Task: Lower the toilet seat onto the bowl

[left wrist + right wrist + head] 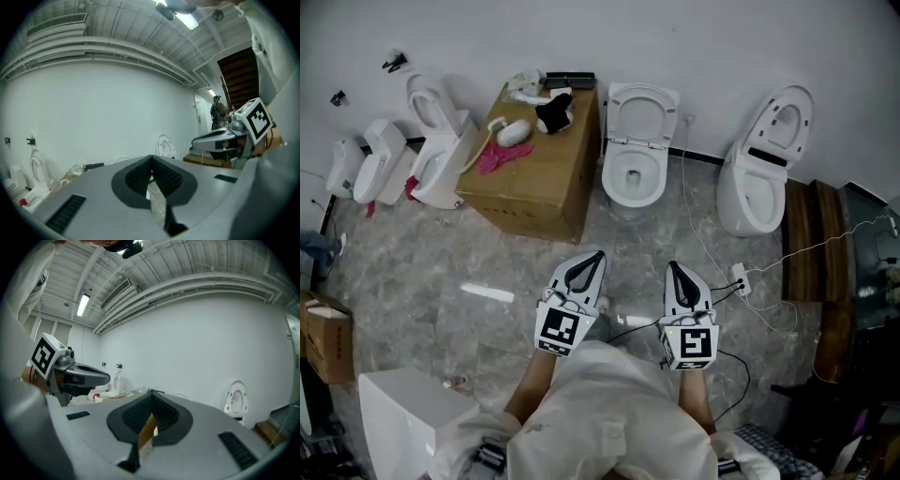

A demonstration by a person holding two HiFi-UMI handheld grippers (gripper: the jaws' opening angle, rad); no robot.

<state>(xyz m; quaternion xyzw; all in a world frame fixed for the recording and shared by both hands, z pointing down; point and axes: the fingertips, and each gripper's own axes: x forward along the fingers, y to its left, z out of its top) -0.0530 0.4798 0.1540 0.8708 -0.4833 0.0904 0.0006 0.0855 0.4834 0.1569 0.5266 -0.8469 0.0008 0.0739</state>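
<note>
Against the wall (pixel 694 37), we judge the raised toilet seat (pixel 619 112) stiff and hinged, best caught at its top rim, with our left gripper (pixel 598 256) and right gripper (pixel 674 269) clenched empty.

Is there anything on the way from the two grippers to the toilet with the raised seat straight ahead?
Nothing visible does. Bare floor lies between the left gripper, the right gripper and the toilet. The cardboard box stands beside it, and the socket strip lies off to the right.
</note>
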